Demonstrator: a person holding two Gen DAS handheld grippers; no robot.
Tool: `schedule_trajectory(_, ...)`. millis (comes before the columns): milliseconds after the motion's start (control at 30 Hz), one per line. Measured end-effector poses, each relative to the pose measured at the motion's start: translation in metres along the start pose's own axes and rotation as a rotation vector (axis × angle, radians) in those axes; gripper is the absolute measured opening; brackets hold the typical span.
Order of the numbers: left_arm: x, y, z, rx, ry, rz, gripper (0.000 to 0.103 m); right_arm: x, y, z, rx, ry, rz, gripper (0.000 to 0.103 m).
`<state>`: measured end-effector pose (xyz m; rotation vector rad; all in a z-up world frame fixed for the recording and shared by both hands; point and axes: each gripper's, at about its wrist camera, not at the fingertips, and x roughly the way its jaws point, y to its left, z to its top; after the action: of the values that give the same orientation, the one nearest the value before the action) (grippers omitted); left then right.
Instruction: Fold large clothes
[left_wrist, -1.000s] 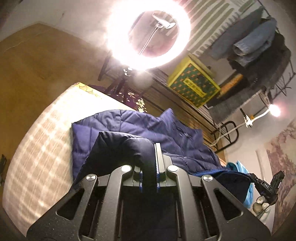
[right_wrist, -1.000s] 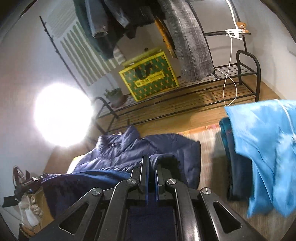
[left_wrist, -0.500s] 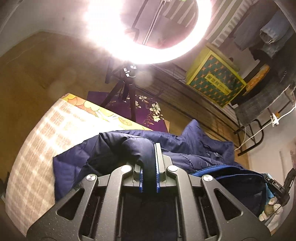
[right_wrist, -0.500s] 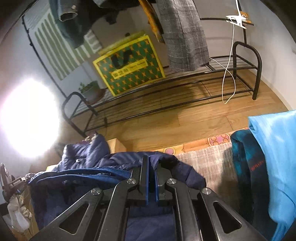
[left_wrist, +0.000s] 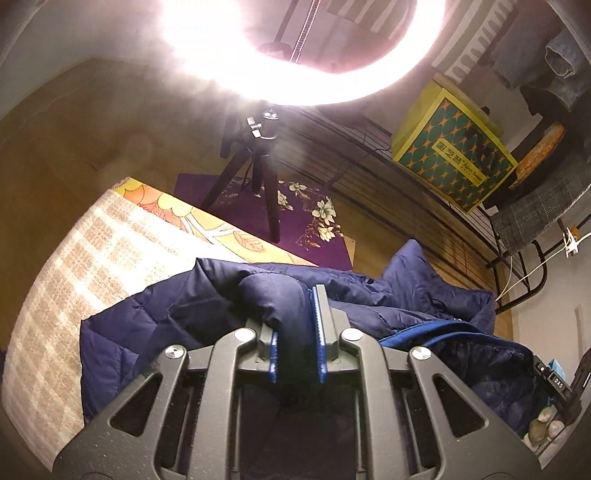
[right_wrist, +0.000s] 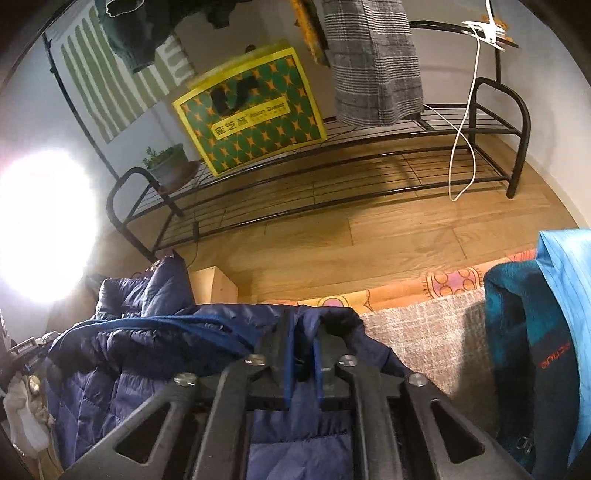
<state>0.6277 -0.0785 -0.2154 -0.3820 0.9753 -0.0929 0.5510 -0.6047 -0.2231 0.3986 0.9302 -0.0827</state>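
Observation:
A navy puffer jacket lies folded over on the plaid bed cover. My left gripper has a thick fold of the jacket filling the gap between its blue pads, and its jaws are opening. In the right wrist view the jacket spreads to the left. My right gripper is over its folded edge with its jaws opening. A thin strip of fabric sits between the pads with a dark gap beside it. Both grippers point down at the bed.
A bright ring light on a tripod stands just past the bed edge. A black wire rack with a yellow-green box lines the wall. Teal and light blue garments lie at the right on the bed cover.
Both grippers carried the jacket's fold forward and down toward the bed's far edge. Their pads, pressed together before, now stand slightly apart.

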Motion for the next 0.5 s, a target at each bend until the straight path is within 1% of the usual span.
schedule_trajectory(67, -0.004, 0.002, 0.004, -0.017, 0.001, -0.033, 0.021, -0.004, 0.000, 0.001, 0.003, -0.012, 0.010, 0.032)
schedule_trajectory(100, -0.006, 0.003, 0.005, -0.023, -0.001, -0.043, 0.022, -0.008, 0.000, 0.002, 0.002, -0.023, 0.015, 0.037)
schedule_trajectory(133, -0.010, 0.003, 0.007, -0.030, -0.007, -0.058, 0.023, -0.010, 0.001, 0.003, 0.002, -0.030, 0.014, 0.053)
schedule_trajectory(167, -0.013, 0.003, 0.009, -0.030, -0.012, -0.064, 0.025, -0.014, 0.001, 0.003, 0.001, -0.041, 0.010, 0.065)
schedule_trajectory(233, -0.019, 0.003, 0.013, -0.022, -0.021, -0.073, 0.025, -0.022, 0.002, 0.005, -0.013, -0.067, 0.007, 0.066)
schedule_trajectory(300, -0.023, 0.003, 0.015, -0.012, -0.023, -0.084, 0.030, -0.031, 0.003, 0.005, -0.034, -0.088, -0.006, 0.066)
schedule_trajectory(333, -0.024, 0.004, 0.017, -0.012, -0.016, -0.095, 0.039, -0.034, 0.004, 0.005, -0.041, -0.093, -0.008, 0.066)
schedule_trajectory(367, -0.024, 0.004, 0.018, -0.014, -0.009, -0.100, 0.051, -0.037, 0.005, 0.005, -0.047, -0.098, -0.003, 0.066)
schedule_trajectory(400, -0.024, 0.005, 0.020, -0.018, -0.004, -0.101, 0.055, -0.041, 0.007, 0.002, -0.058, -0.105, 0.007, 0.065)
schedule_trajectory(433, -0.026, 0.006, 0.022, -0.021, -0.008, -0.103, 0.057, -0.044, 0.011, -0.002, -0.081, -0.110, 0.021, 0.062)
schedule_trajectory(467, -0.028, 0.006, 0.024, -0.023, -0.016, -0.110, 0.057, -0.044, 0.014, -0.007, -0.107, -0.105, 0.029, 0.059)
schedule_trajectory(500, -0.030, 0.007, 0.025, -0.028, -0.021, -0.118, 0.057, -0.042, 0.021, -0.015, -0.148, -0.087, 0.030, 0.059)
